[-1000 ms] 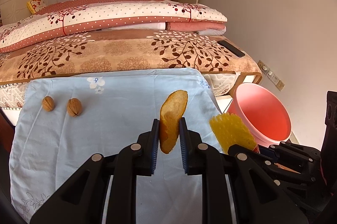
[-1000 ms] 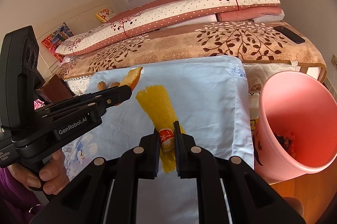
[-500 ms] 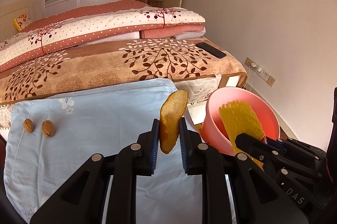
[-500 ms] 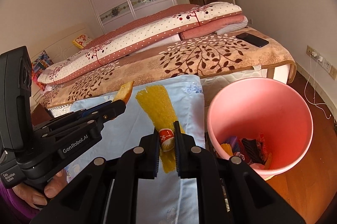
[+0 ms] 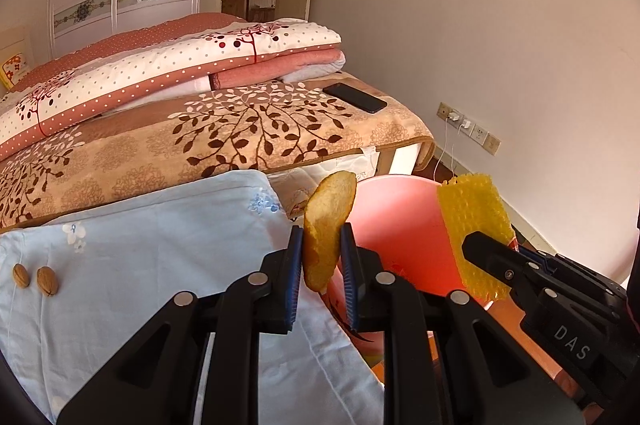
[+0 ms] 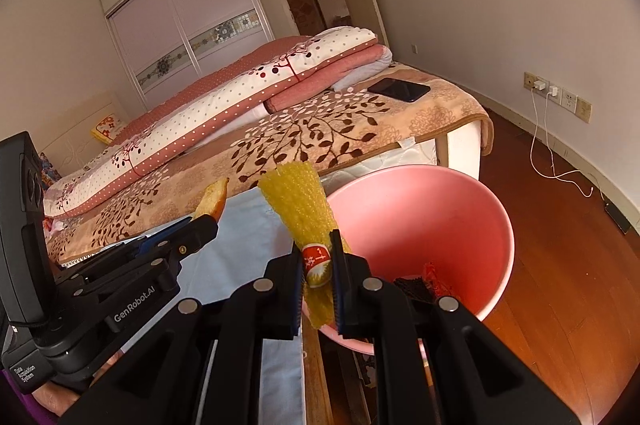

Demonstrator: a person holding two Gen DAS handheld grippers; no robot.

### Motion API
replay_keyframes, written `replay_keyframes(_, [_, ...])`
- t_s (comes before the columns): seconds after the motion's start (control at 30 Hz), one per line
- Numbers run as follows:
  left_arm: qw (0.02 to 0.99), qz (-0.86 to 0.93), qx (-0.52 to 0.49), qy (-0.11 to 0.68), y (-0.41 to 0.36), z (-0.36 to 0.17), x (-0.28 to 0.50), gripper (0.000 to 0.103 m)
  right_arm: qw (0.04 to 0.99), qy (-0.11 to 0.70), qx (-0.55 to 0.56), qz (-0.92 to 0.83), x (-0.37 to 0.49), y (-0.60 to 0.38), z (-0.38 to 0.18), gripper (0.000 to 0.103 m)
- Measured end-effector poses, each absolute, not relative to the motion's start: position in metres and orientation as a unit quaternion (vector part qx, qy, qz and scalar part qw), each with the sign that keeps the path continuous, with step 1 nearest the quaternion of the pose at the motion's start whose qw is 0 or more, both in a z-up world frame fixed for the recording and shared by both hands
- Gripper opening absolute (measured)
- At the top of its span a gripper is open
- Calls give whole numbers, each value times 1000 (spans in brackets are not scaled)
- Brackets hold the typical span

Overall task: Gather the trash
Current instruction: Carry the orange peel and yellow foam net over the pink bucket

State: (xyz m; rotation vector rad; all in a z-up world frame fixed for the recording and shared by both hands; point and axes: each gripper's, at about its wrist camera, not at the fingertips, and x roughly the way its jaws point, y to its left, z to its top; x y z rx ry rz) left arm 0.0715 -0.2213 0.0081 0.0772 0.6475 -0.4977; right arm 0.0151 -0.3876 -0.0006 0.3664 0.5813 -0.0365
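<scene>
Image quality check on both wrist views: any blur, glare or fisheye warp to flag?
Left wrist: sharp, bright daylight, wall lines bowed, black corners; orange peel crisp. Right wrist: dimmer, equally sharp, strong barrel warp, glossy sheen on the wood floor; yellow net clear.

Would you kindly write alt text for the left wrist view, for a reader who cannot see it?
The left gripper pinches an orange peel near the rim of a pink bin, while the right gripper holds a yellow foam net over it. Two walnuts lie on a pale blue cloth before a bed.
</scene>
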Motion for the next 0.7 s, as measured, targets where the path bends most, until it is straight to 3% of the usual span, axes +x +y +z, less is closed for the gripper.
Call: replay_keyframes(0.7, [902,-280,56,323,-292,-15,87,18,934,283,201,-91,18,-441,-23,11])
